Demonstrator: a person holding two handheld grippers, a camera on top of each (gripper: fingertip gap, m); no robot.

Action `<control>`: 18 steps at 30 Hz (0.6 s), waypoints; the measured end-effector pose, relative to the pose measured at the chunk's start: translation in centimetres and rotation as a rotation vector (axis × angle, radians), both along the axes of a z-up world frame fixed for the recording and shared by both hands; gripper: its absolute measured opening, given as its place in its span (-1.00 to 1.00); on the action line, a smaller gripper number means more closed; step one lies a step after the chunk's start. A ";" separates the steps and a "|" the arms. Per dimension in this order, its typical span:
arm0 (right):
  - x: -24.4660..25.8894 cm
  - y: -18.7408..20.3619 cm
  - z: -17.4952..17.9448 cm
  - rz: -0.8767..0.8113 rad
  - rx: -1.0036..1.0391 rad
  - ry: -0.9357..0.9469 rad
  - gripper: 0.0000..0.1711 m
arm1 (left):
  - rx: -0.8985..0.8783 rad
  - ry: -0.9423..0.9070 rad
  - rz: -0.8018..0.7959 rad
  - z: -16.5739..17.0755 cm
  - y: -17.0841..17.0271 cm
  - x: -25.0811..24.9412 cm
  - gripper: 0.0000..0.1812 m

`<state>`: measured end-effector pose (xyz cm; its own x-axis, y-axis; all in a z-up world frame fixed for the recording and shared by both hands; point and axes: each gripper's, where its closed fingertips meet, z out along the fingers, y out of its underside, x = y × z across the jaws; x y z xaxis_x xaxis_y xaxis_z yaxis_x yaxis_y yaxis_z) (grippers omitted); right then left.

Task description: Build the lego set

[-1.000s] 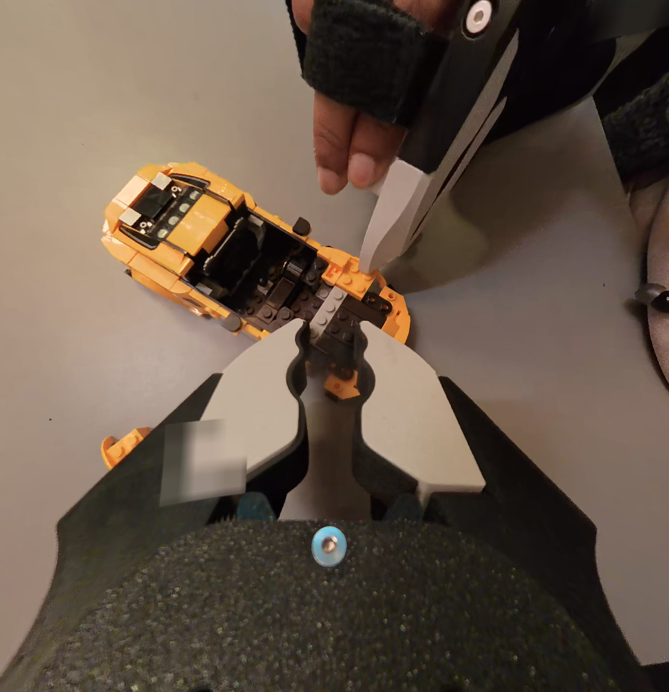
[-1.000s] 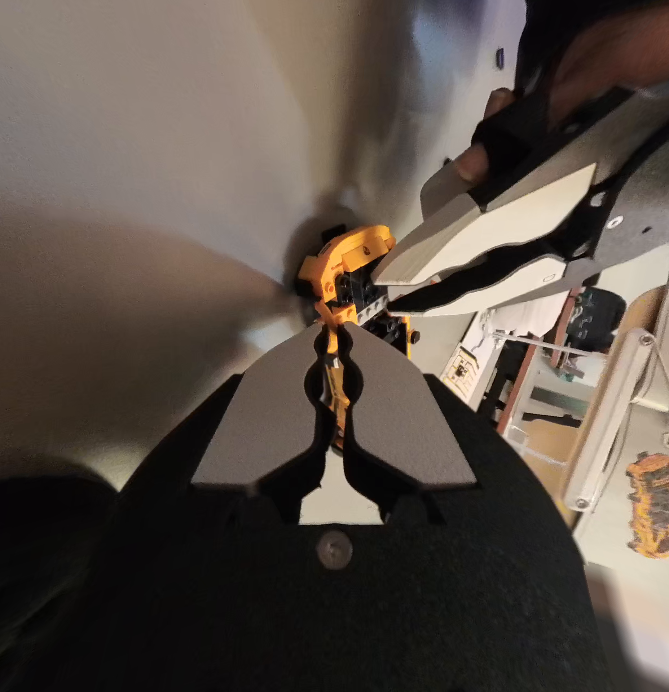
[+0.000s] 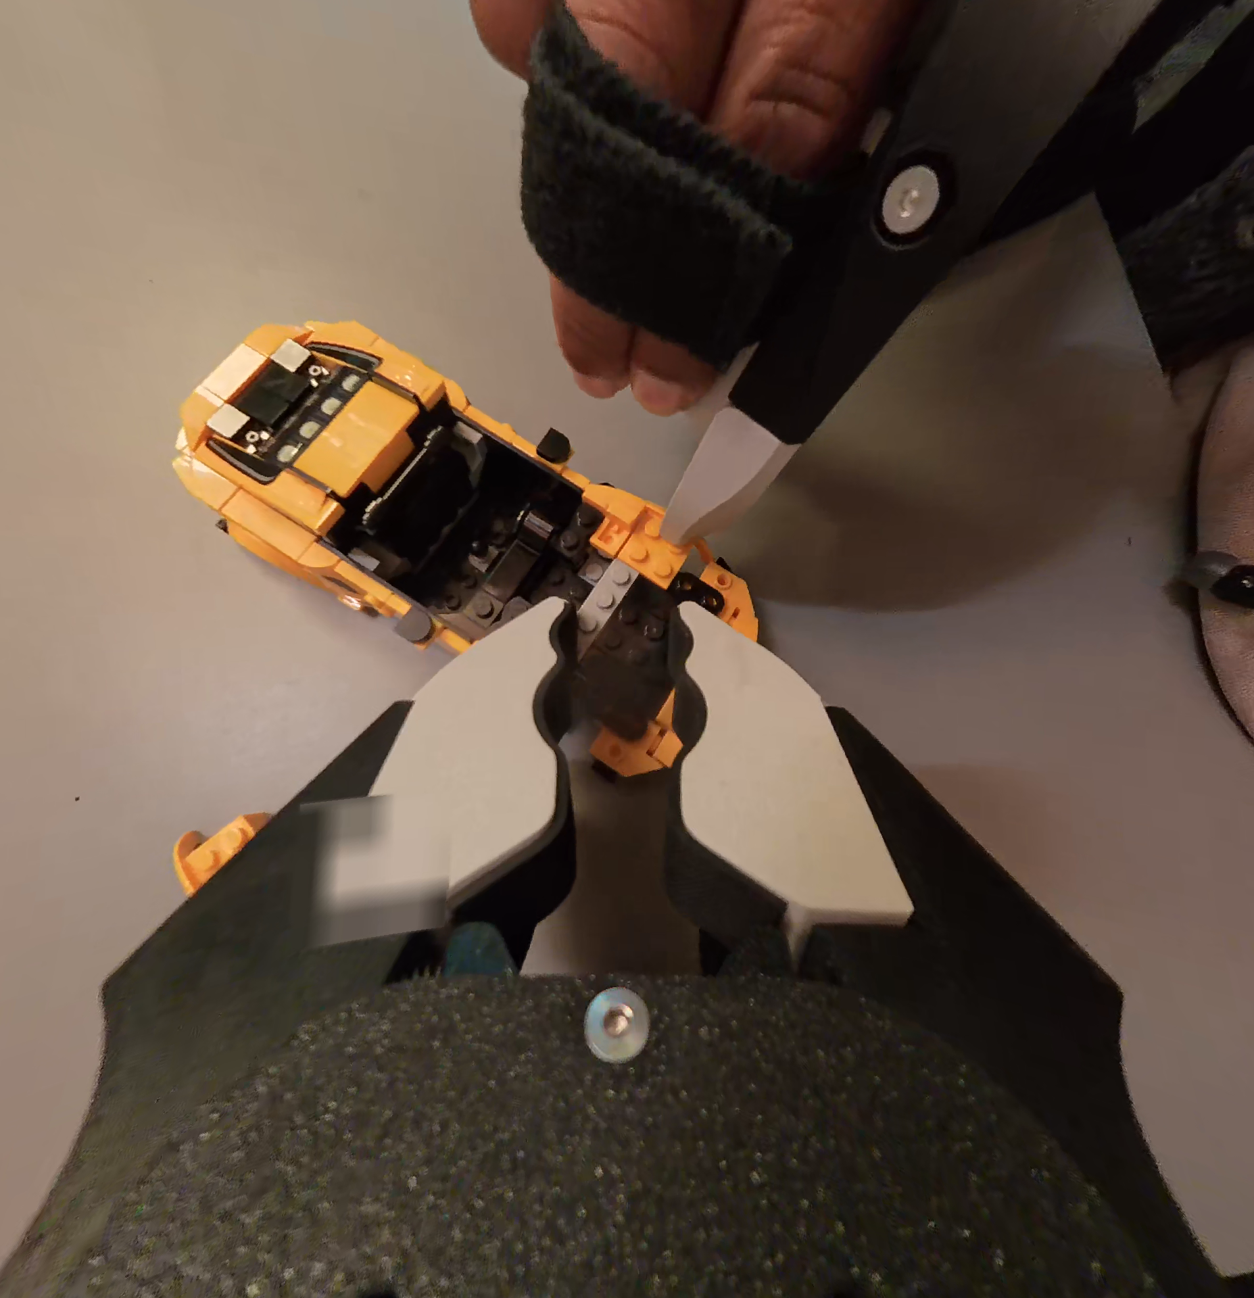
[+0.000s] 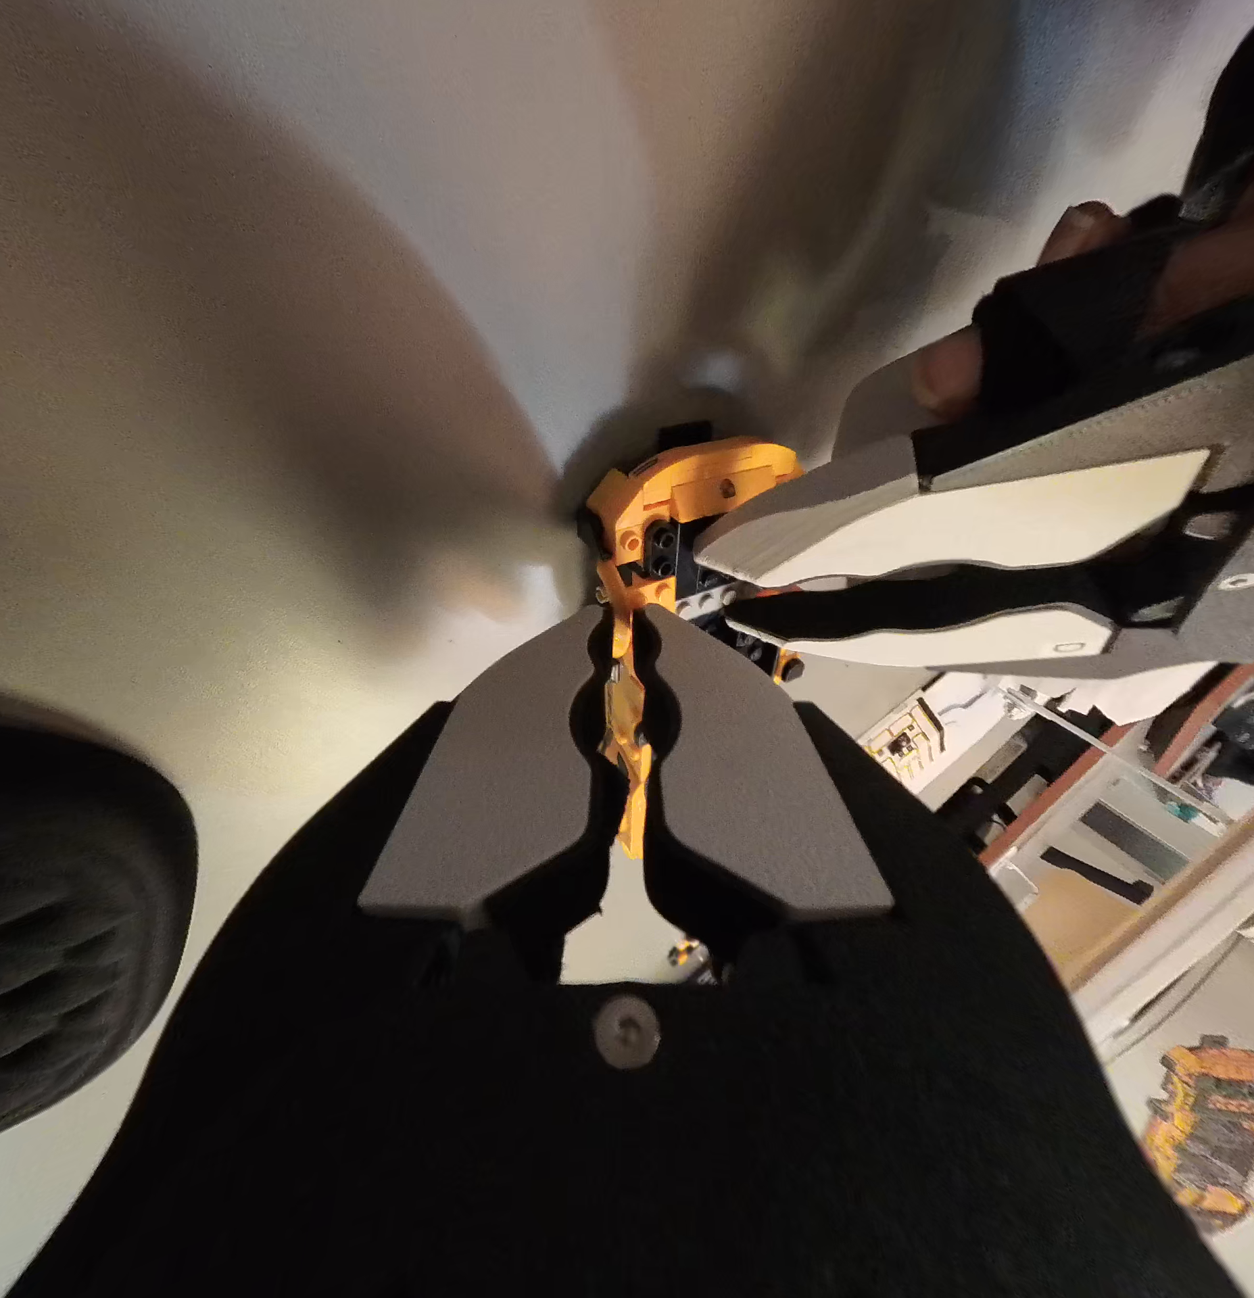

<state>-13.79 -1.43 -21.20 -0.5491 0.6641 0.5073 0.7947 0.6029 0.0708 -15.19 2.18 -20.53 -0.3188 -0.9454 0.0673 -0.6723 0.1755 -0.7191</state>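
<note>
Gripping car (image 3: 413, 506), both jaws closed on it

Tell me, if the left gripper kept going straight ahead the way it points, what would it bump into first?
The left gripper is already shut on the orange Lego car's dark rear section, so it would likely just push the car.

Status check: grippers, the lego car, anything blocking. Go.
Left gripper shut on lego car, rear end. Right gripper shut on orange piece, pressing it at car's rear corner. Loose orange part lies clear on table.
</note>
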 end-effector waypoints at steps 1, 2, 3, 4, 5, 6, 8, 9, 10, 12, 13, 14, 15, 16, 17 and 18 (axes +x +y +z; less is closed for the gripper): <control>0.0 0.0 0.0 -0.001 -0.006 0.003 -0.94 | 0.000 0.000 0.001 0.0 0.0 0.0 -0.73; 0.0 0.0 0.1 -0.007 -0.014 0.007 -0.94 | -0.001 -0.001 0.001 0.0 0.0 0.0 -0.73; 0.0 0.0 0.1 -0.014 -0.025 0.014 -0.94 | -0.001 -0.002 0.002 0.0 0.0 0.0 -0.74; 0.1 0.0 0.3 -0.026 -0.041 0.030 -0.94 | -0.001 -0.002 0.004 0.0 0.1 0.0 -0.74; 0.1 0.1 0.3 -0.042 -0.061 0.053 -0.94 | -0.001 -0.002 0.006 0.0 0.1 -0.1 -0.74; 0.2 0.2 0.3 -0.054 -0.073 0.071 -0.94 | 0.001 -0.001 0.008 0.0 0.2 -0.1 -0.74; 0.3 0.4 0.3 -0.067 -0.070 0.091 -0.93 | 0.003 0.005 0.014 0.0 0.3 -0.1 -0.74; 0.2 0.6 0.3 -0.070 -0.056 0.096 -0.93 | 0.000 0.012 0.026 0.0 0.5 -0.1 -0.76; 0.2 0.9 0.3 -0.065 -0.034 0.101 -0.93 | -0.010 0.020 0.046 0.0 0.7 0.0 -0.78; 0.3 1.2 0.4 -0.053 0.012 0.108 -0.94 | -0.064 0.029 0.090 0.2 0.9 0.3 -0.78; 0.3 1.3 0.4 -0.050 0.028 0.112 -0.94 | -0.099 0.031 0.107 0.3 0.8 0.5 -0.77; 0.2 1.4 0.4 -0.048 0.036 0.115 -0.94 | -0.116 0.040 0.126 0.2 0.9 0.6 -0.77; 0.2 1.4 0.5 -0.050 0.039 0.115 -0.94 | -0.113 0.052 0.136 0.0 0.9 0.8 -0.77; 0.3 1.5 0.4 -0.053 0.041 0.112 -0.94 | -0.112 0.053 0.138 0.0 0.9 0.9 -0.76; 0.4 1.5 0.4 -0.055 0.045 0.111 -0.94 | -0.106 0.060 0.148 0.0 1.0 0.9 -0.75; 0.5 1.9 0.5 -0.057 0.052 0.112 -0.94 | -0.102 0.066 0.161 0.0 1.2 1.0 -0.75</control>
